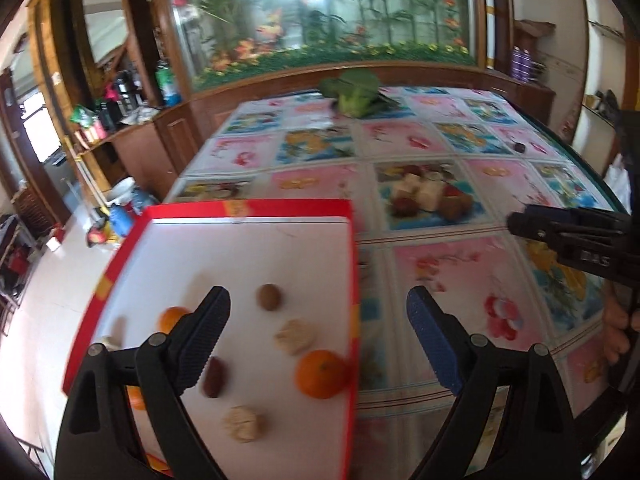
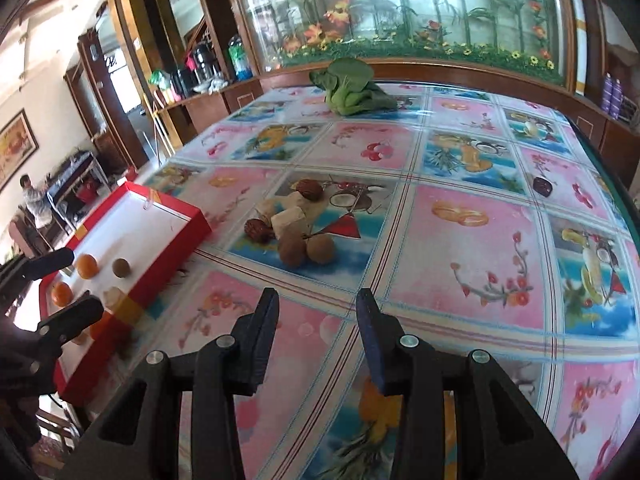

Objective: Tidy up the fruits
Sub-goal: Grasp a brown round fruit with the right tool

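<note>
Left claw [image 1: 318, 334] wide apart, empty, over red box [image 1: 248, 209]; box's long axis runs away from camera, holding oranges [image 1: 321, 374] and nuts. Right claw [image 2: 318, 326] partly apart, empty, above tabletop [image 2: 460, 248]. Beyond: loose nuts [image 2: 306, 250], then greens [image 2: 350, 88].

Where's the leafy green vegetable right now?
In both wrist views the leafy green vegetable lies at the far edge of the table, just below the flower mural, well beyond the pile of nuts.

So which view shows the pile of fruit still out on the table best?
The right wrist view: the pile is sharp and central, its round brown fruits and pale chunks distinct. The left wrist view shows the same pile farther off and blurred.
</note>
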The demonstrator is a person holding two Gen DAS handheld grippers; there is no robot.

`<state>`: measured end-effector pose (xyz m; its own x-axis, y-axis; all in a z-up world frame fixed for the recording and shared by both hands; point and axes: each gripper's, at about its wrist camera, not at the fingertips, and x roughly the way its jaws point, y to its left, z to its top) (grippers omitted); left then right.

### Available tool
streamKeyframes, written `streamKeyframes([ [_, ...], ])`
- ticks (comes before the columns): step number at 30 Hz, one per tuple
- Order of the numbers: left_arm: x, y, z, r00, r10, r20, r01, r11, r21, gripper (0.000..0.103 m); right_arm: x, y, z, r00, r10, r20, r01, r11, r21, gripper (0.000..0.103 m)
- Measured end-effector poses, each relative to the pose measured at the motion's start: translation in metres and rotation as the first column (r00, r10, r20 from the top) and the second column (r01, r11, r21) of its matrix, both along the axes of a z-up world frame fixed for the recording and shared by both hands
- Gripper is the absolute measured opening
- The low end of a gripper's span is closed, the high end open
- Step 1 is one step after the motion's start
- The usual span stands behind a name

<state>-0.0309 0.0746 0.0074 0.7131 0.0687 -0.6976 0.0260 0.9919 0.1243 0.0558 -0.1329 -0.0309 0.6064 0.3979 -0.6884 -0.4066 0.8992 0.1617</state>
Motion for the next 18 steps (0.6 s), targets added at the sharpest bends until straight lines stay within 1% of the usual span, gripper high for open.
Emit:
streamKeyframes([
  [2,0.004,-0.010,0.000,1.000,-0.028,-0.012,0.028,1.000,-0.006,0.090,0.009,0.005,-0.003,1.000,-0.006,0.007,0.006,0.999,-0.034,0.040],
  [7,0.008,-0.024,0.000,0.996,-0.082,-0.030,0.082,0.996,-0.027,0.090,0.031,0.016,-0.014,0.999,0.005,-0.041,-0.008,0.998,-0.069,0.039],
  [9,0.008,-0.025,-0.002,0.996,-0.085,-0.038,0.084,0.996,-0.030,0.090,0.037,0.021,-0.017,0.999,0.007,-0.047,-0.010,0.997,-0.075,0.036],
  [13,0.010,-0.028,-0.005,0.995,-0.089,-0.052,0.087,0.995,-0.038,0.090,0.045,0.026,-0.018,0.999,-0.003,-0.048,-0.001,0.997,-0.077,0.027],
  [15,0.013,-0.030,-0.006,0.994,-0.094,-0.056,0.092,0.995,-0.043,0.090,0.050,0.028,-0.018,0.999,0.002,-0.051,-0.006,0.997,-0.079,0.026],
  [16,0.015,-0.031,-0.006,0.993,-0.099,-0.060,0.096,0.994,-0.047,0.090,0.051,0.029,-0.018,0.999,0.006,-0.049,-0.010,0.997,-0.083,0.021],
  [18,0.019,-0.033,-0.007,0.992,-0.106,-0.065,0.103,0.993,-0.052,0.090,0.051,0.028,-0.018,0.999,0.008,-0.051,-0.012,0.997,-0.080,0.020],
])
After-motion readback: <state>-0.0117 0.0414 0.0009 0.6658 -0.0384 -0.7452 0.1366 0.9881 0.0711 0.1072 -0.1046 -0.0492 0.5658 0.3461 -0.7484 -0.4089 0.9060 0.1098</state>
